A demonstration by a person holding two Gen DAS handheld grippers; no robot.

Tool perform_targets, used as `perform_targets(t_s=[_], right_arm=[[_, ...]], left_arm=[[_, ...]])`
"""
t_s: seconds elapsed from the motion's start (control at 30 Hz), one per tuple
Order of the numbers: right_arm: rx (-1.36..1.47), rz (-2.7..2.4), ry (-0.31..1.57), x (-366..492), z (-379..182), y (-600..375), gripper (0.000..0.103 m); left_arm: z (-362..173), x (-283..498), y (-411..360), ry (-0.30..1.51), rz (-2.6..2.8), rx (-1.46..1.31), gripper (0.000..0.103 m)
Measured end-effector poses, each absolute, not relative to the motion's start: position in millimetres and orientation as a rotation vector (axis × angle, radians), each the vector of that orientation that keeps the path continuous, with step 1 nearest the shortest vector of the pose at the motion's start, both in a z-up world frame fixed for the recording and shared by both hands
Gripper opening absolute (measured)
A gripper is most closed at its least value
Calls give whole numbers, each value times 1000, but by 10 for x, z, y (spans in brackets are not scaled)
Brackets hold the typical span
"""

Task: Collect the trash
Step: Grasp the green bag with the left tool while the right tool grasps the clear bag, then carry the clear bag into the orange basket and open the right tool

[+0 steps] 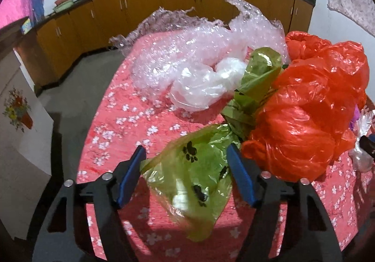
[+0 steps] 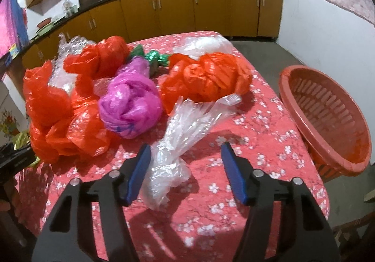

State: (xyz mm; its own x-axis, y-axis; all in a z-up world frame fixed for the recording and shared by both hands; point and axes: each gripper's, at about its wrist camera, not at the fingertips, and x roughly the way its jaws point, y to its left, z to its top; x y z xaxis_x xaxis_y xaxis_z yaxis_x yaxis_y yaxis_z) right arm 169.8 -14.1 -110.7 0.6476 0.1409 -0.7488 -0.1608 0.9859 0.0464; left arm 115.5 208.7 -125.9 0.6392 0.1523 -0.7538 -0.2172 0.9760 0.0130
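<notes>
**Both grippers straddle a bag, neither yet pinched**

The trash lies heaped on a table [image 2: 269, 121] under a red flowered cloth: crumpled plastic bags in orange, pink, green and clear film, with bubble wrap [image 1: 187, 51] at the far side. A red basket [image 2: 328, 116] sits just off the table's right edge, tipped with its mouth toward the pile. It looks empty, and I judge it to be where the trash goes, placed within reach of the right hand.

The left gripper [image 1: 187, 175] comes at the near end of the green bag [image 1: 192, 182], the one printed with black paws. The bag fills the gap between the blue pads [image 1: 131, 177]; the right pad lies against its edge, the left one just at it. The film is not visibly squeezed, so I read these jaws as released around the bag, not clamping it. The orange bag [image 1: 311, 107] sits just beside, touching the green one's far end.

The right gripper [image 2: 185, 173] does the same with the clear bag [image 2: 178, 144]. The bag's bunched end lies close to the left pad, with bare cloth showing before the right pad. These jaws are apart too, gripping nothing.

Each gripper takes the loose piece nearest its own side, so the two do not cross. Thin film slips easily, so the pinch wants the bunched part.
</notes>
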Motion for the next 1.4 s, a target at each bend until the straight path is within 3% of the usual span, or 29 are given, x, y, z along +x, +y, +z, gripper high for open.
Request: perform_targets(t_s=[0.1,0.27,0.37,0.97,1.4], right_arm=[[-41,191,860,1706,-1143,-71,45],[-39,218,867,1700,-1135,-41,22],[-31,217,862,1666,-1109,-61,17],[33,202,783,1487,-793,-394,14],[70,185,698,1387,-472,-723,14]], left_arm=[[-1266,1175,2065,858,180,-95,53],[-1244,1170,2027,855,149,-103,16],[-1199,1135,2042,840,151,-111,6],[-501,800,2062,634,168,-136,0],[128,769,1535,504,53,-103,0]])
